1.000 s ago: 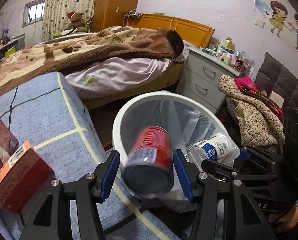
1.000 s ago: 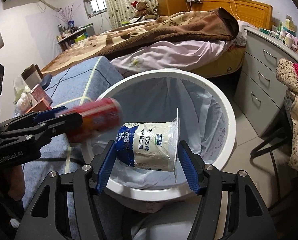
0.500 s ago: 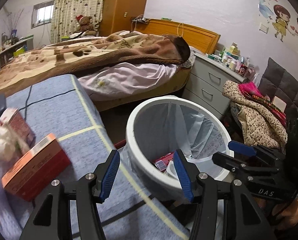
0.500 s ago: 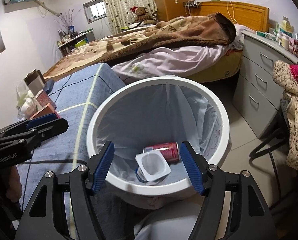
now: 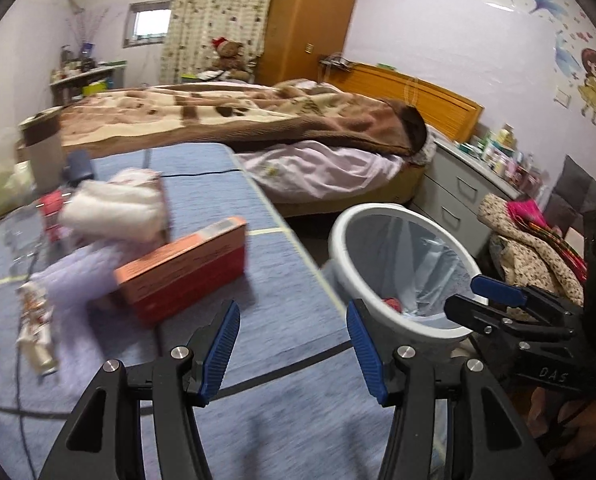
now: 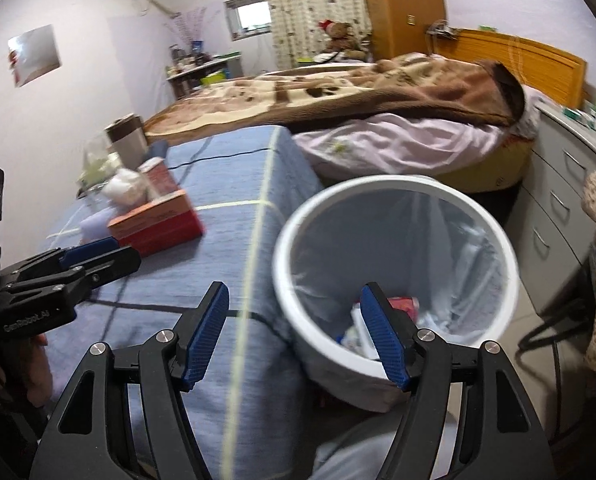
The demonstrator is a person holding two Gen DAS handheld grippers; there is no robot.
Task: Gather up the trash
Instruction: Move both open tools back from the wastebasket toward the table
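Trash (image 6: 382, 316) lies in the bin (image 6: 478, 216) beside the bench (image 5: 289, 300), clearer in right view; left view shows a wrapper (image 5: 35, 328); left claw (image 5: 291, 350) and right claw (image 6: 298, 334) gape empty.

The red can (image 6: 404, 304) and white cup (image 6: 358, 330) in the bin (image 6: 298, 240) hide partly behind the right gripper's (image 6: 298, 334) finger. The orange box (image 5: 185, 264) ahead of the left gripper (image 5: 293, 350) is too blurry to read.
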